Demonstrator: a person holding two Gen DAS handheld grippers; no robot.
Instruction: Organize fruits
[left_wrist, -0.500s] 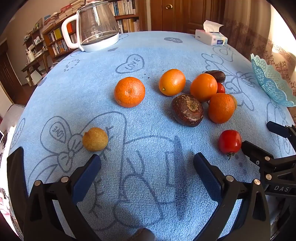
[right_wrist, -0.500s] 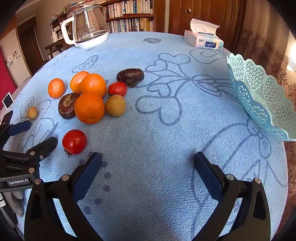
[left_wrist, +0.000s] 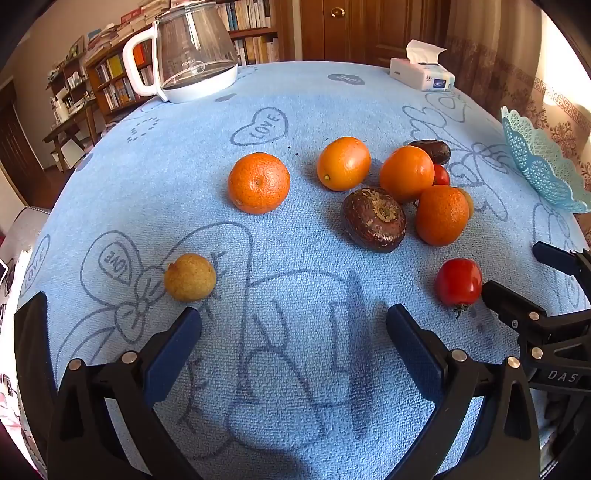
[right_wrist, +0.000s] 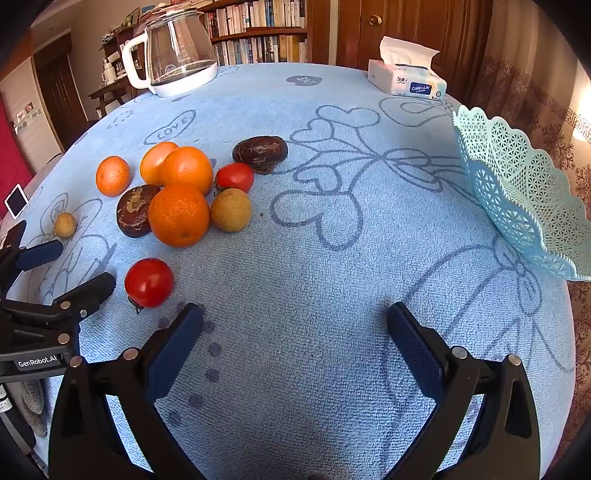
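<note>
Several fruits lie on the blue cloth: oranges (left_wrist: 258, 182) (right_wrist: 179, 215), two dark brown fruits (left_wrist: 373, 219) (right_wrist: 260, 152), two red tomatoes (left_wrist: 458, 282) (right_wrist: 149, 282) (right_wrist: 235, 177), and two small tan fruits (left_wrist: 190, 277) (right_wrist: 231, 209). A light blue lattice basket (right_wrist: 517, 192) stands at the right edge, also in the left wrist view (left_wrist: 539, 166). My left gripper (left_wrist: 293, 332) is open and empty, near the tan fruit. My right gripper (right_wrist: 295, 332) is open and empty over bare cloth, right of the near tomato.
A glass kettle with a white handle (left_wrist: 192, 55) (right_wrist: 177, 51) stands at the back left and a tissue box (left_wrist: 421, 74) (right_wrist: 406, 79) at the back right. The round table's edge falls away on all sides. Bookshelves and a door stand behind.
Both grippers have barely shifted. Both stay open and the fruits lie where they were.
</note>
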